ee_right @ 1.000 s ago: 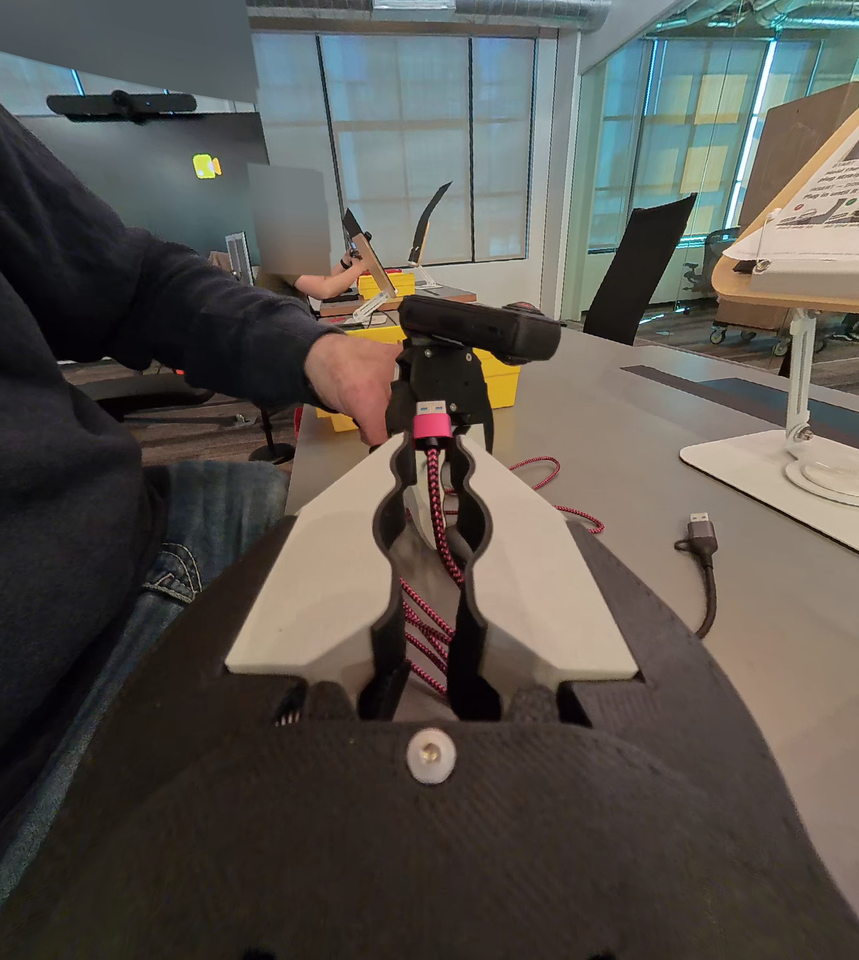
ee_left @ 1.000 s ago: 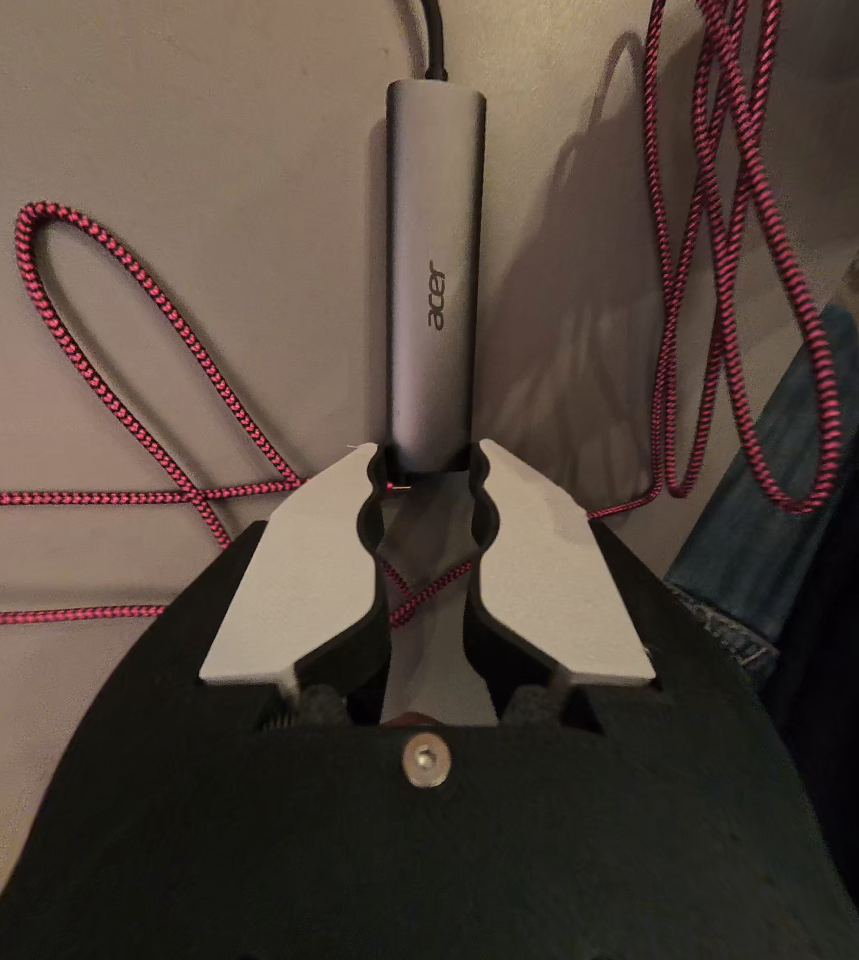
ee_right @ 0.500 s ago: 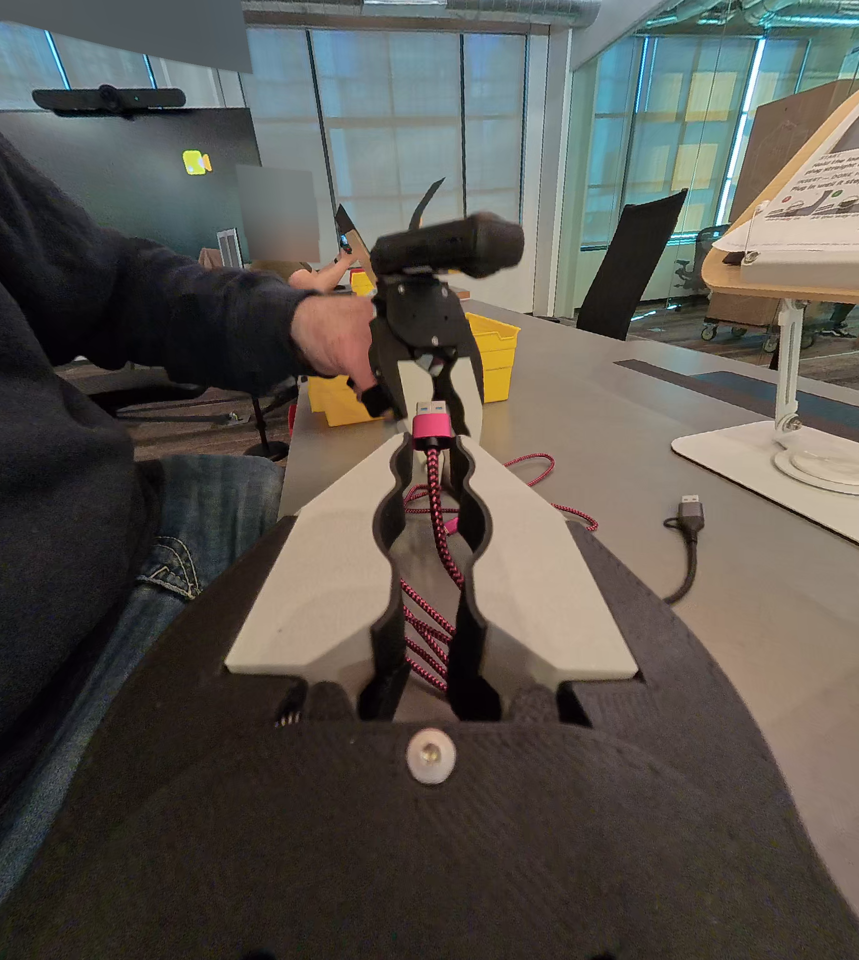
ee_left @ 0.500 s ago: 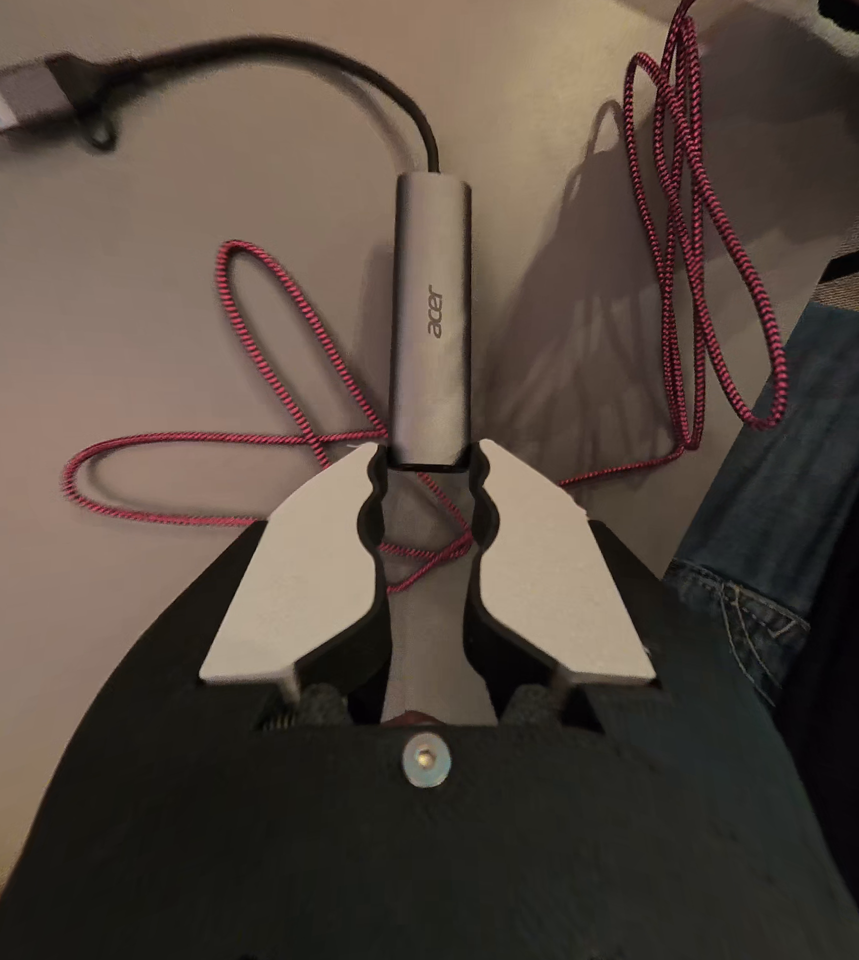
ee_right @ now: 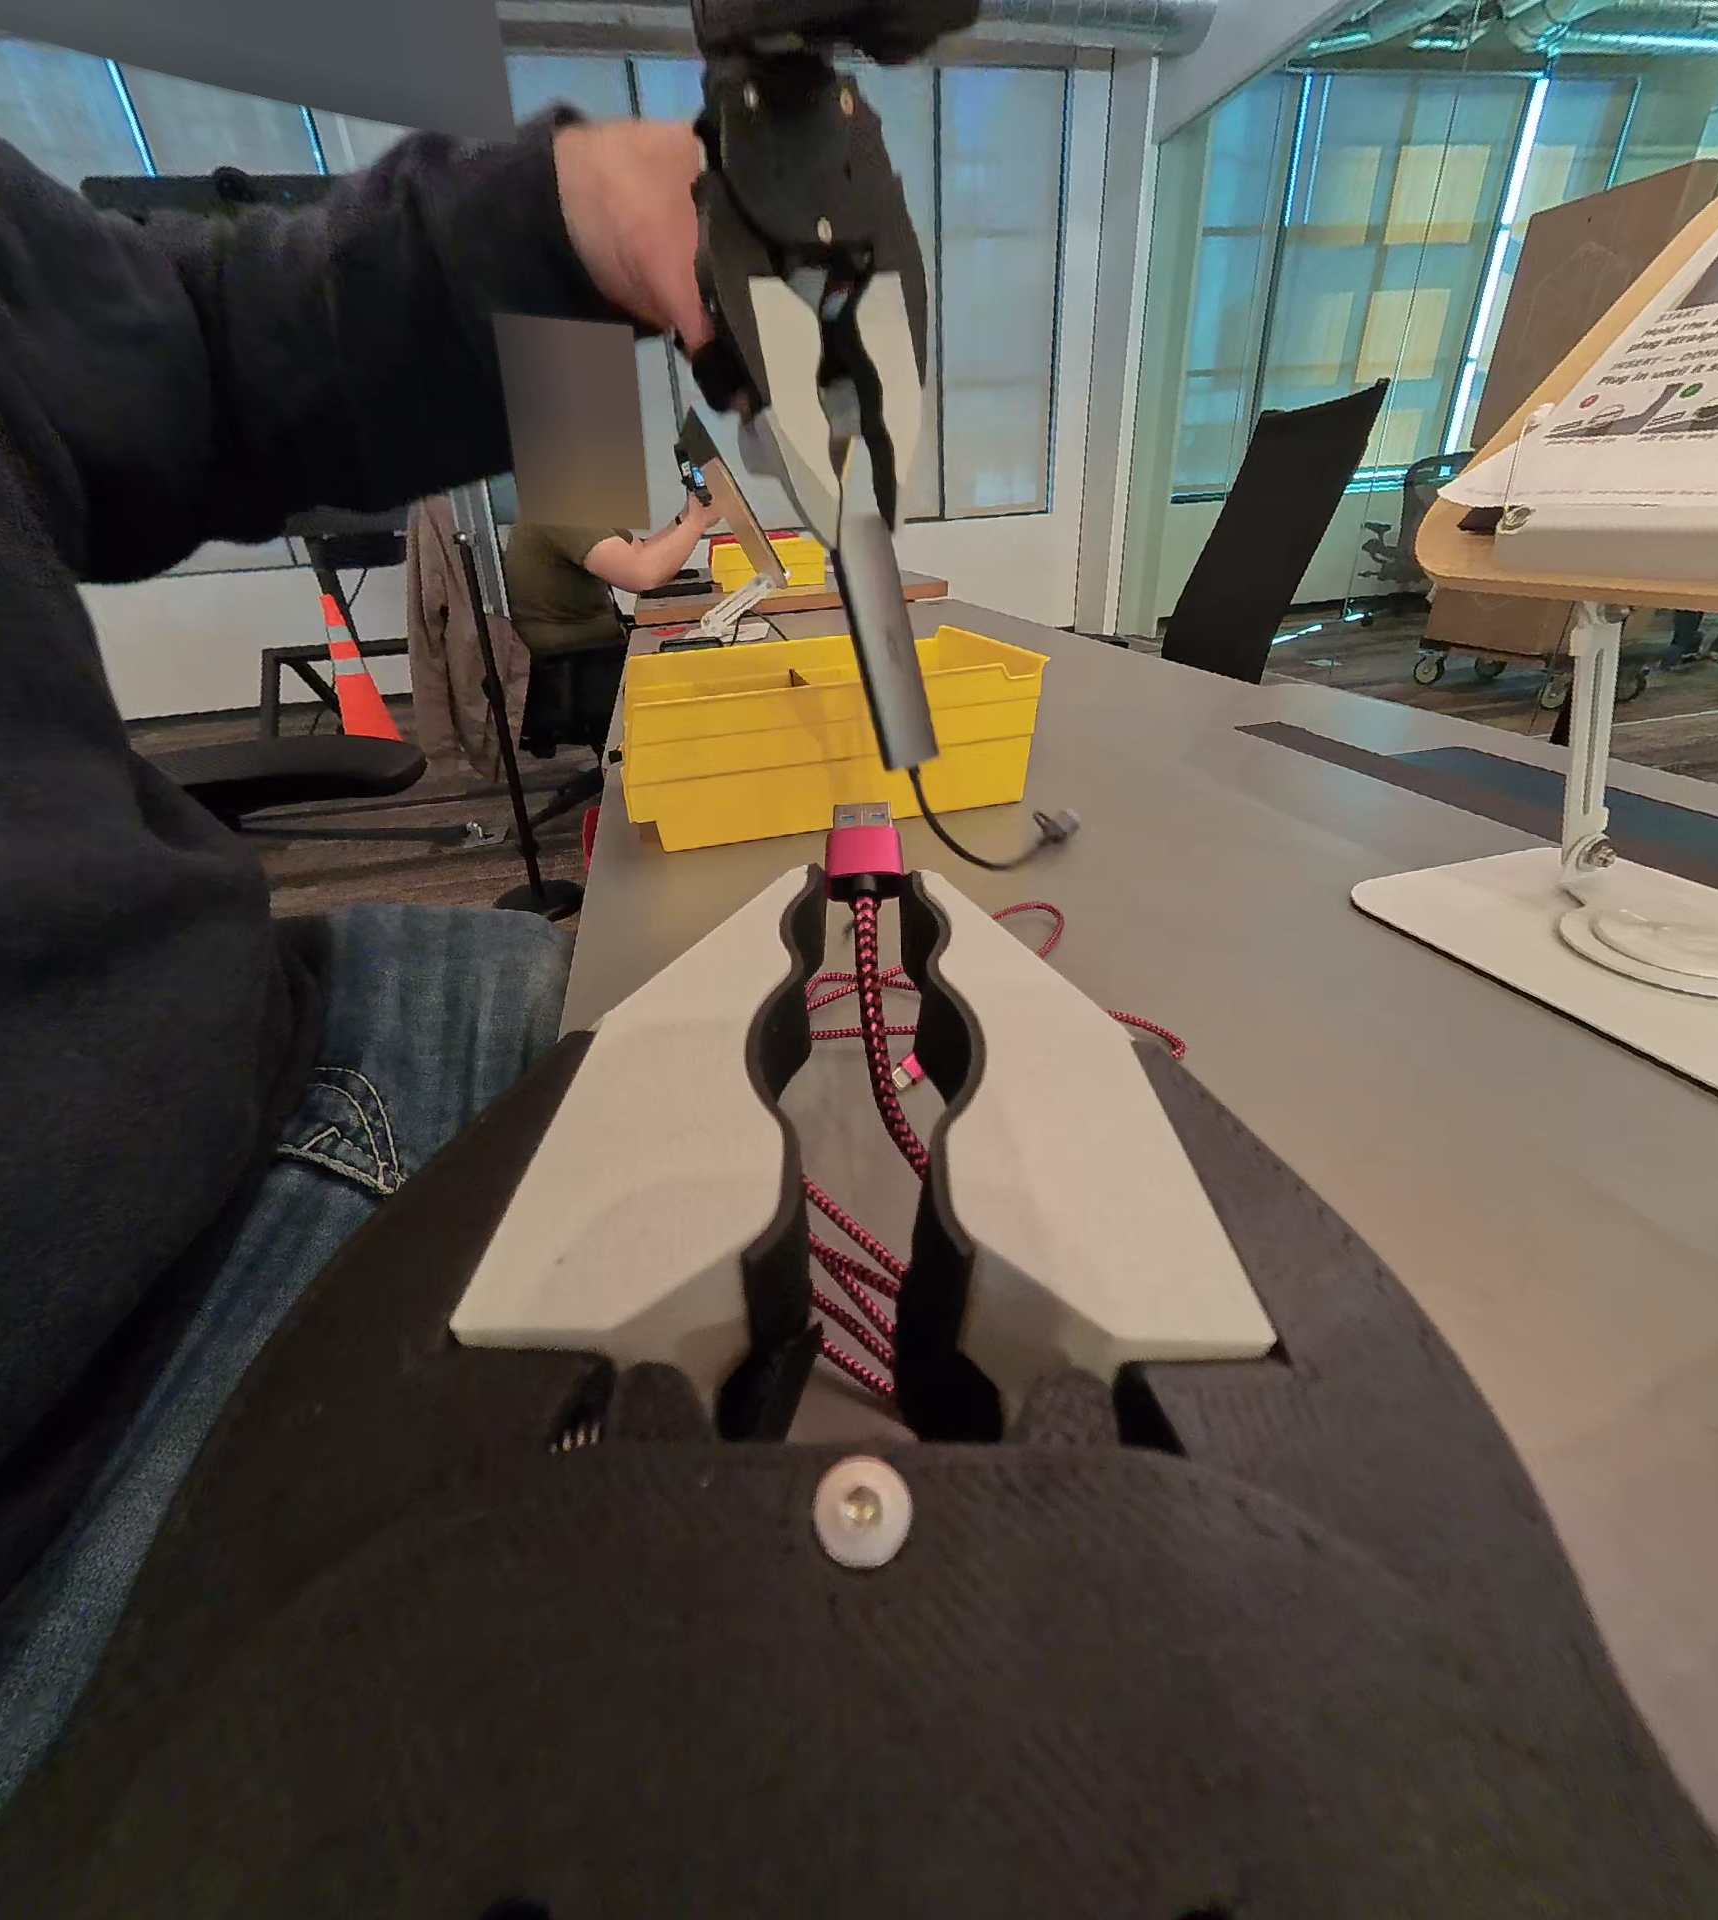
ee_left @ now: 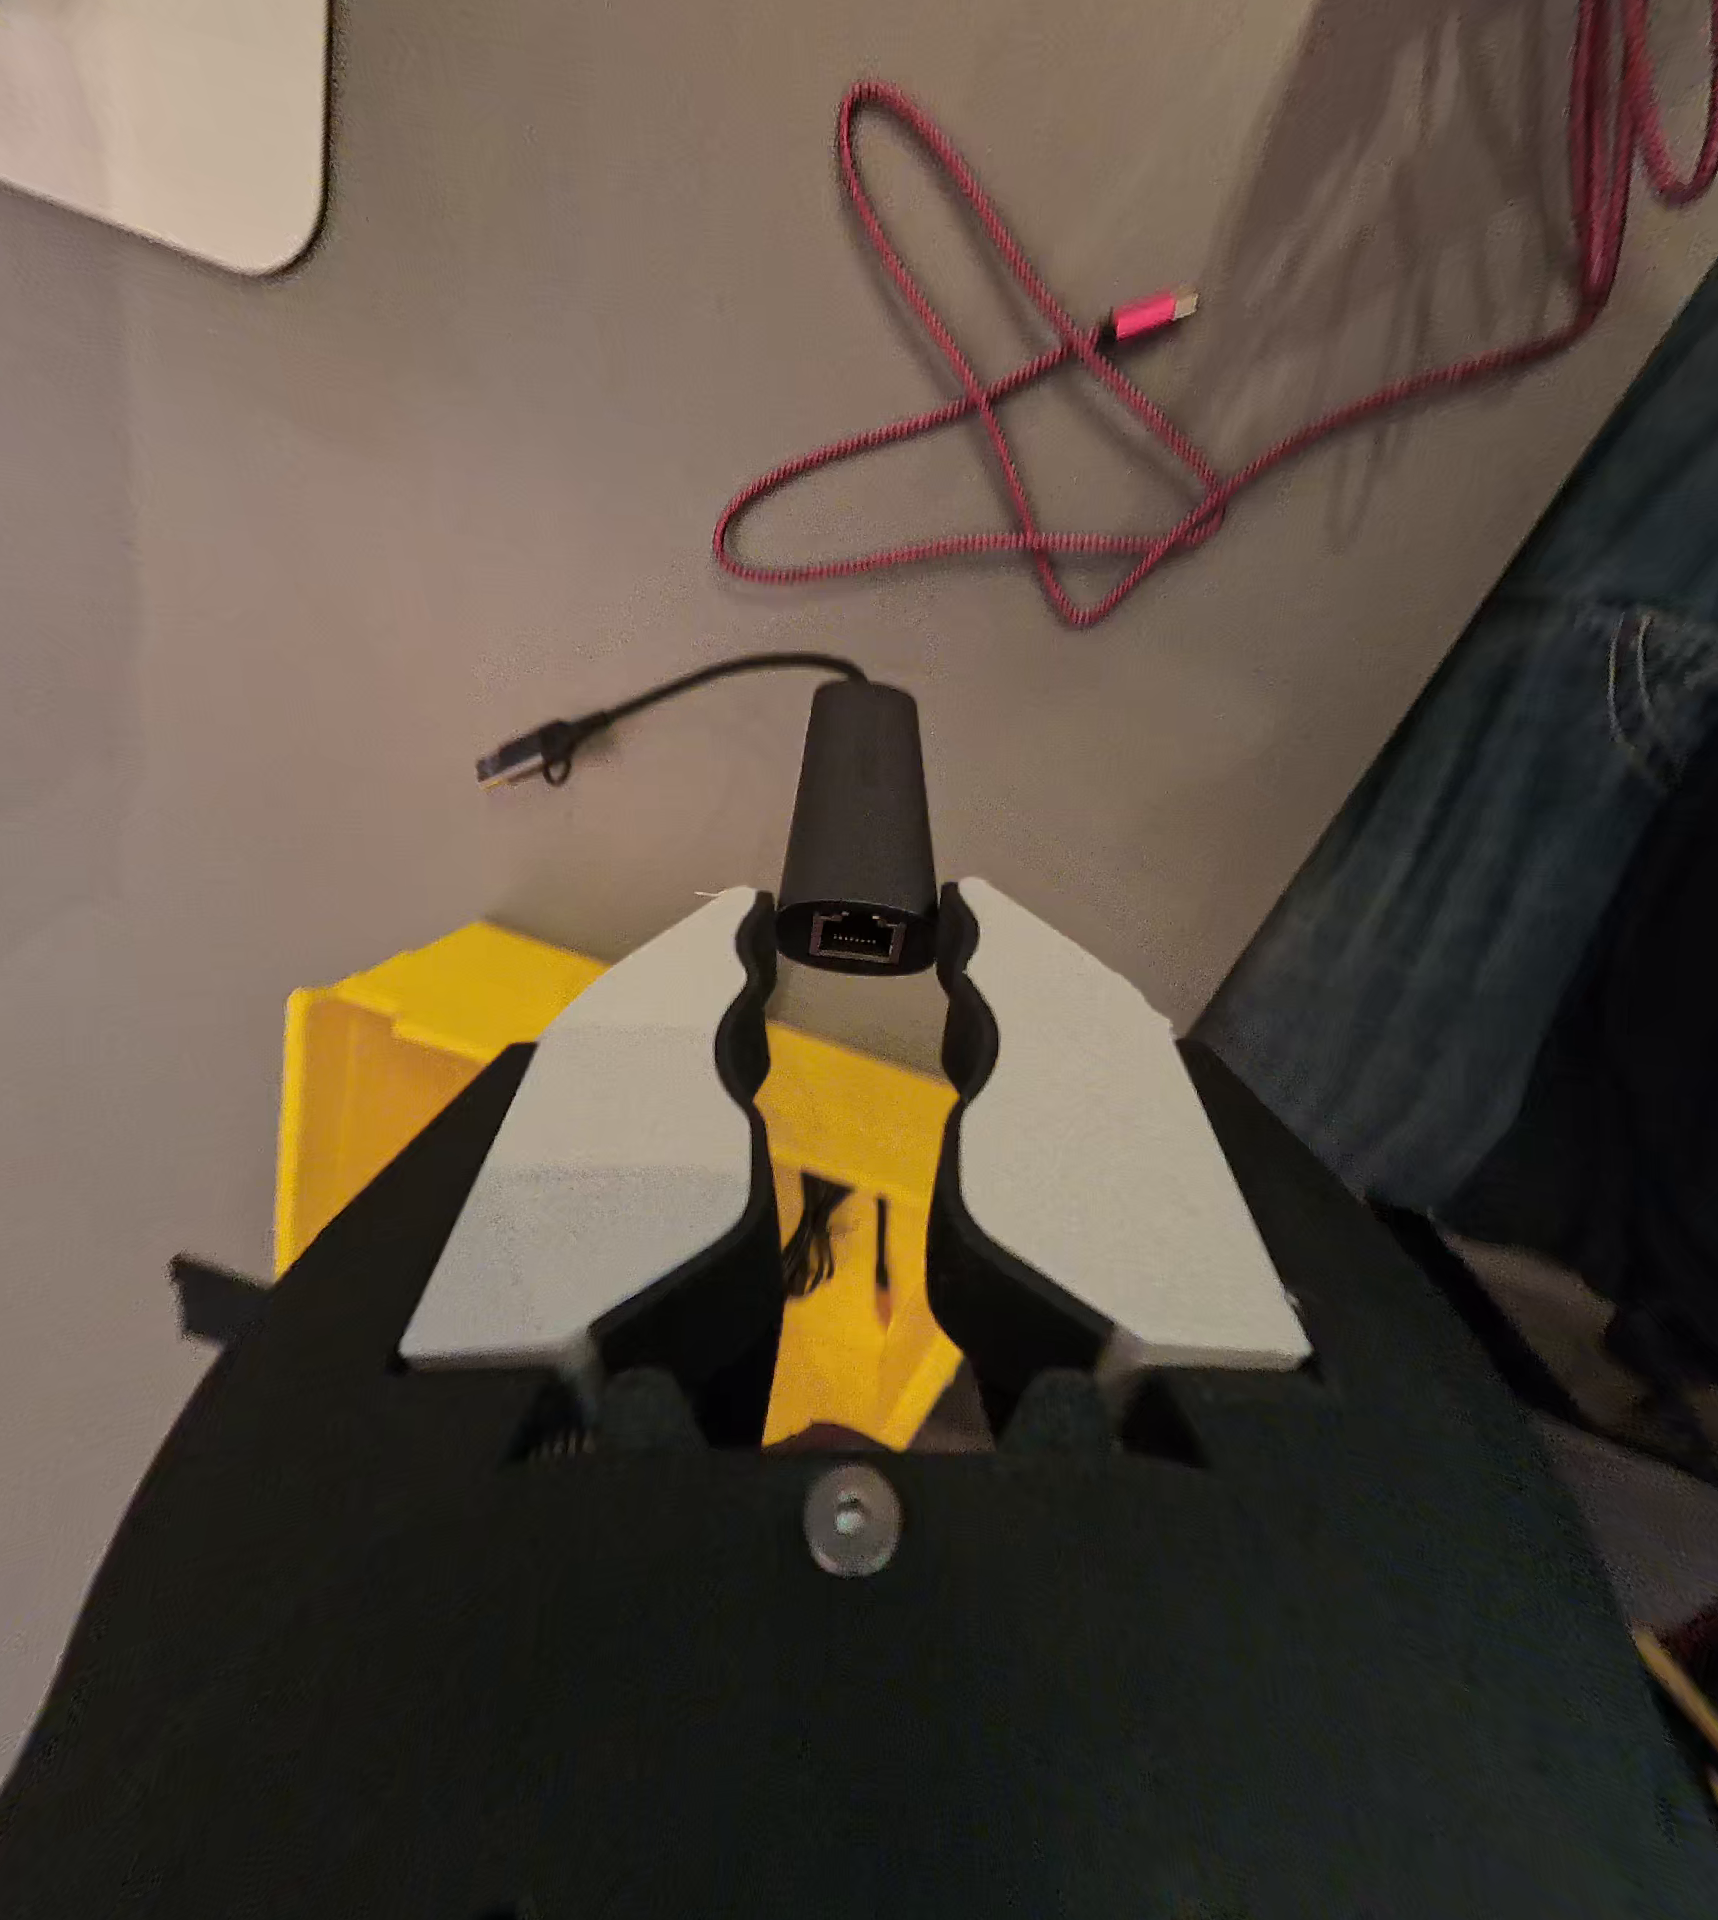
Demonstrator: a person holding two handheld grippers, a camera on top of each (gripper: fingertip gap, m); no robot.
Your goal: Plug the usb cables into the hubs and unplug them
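My left gripper (ee_left: 853, 914) is shut on the end of a grey USB hub (ee_left: 857, 821) and holds it high above the grey table, hanging downward. The hub's black lead (ee_left: 668, 696) dangles with its plug (ee_left: 512, 767) free. The right wrist view shows the left gripper (ee_right: 860, 488) raised with the hub (ee_right: 881, 644) hanging from it. My right gripper (ee_right: 860, 883) is shut on the pink plug (ee_right: 863, 847) of a pink braided cable (ee_right: 876, 1049), pointing up just below the hub. The cable (ee_left: 1021, 457) lies looped on the table, its small far plug (ee_left: 1151, 312) loose.
Yellow bins (ee_right: 834, 717) stand on the table beyond the hub, also below my left gripper (ee_left: 356, 1060). A white stand base (ee_right: 1613, 956) with an angled instruction board (ee_right: 1665, 416) is at the right. A person's arm (ee_right: 263, 343) and jeans (ee_right: 398, 1039) are at the left. The gap from one gripper's tips to the other's is roughly 25 cm.
My left gripper has lifted the hub off the table and high into the air, tilting it to hang down. My right gripper still holds the pink plug, now just under the hub.
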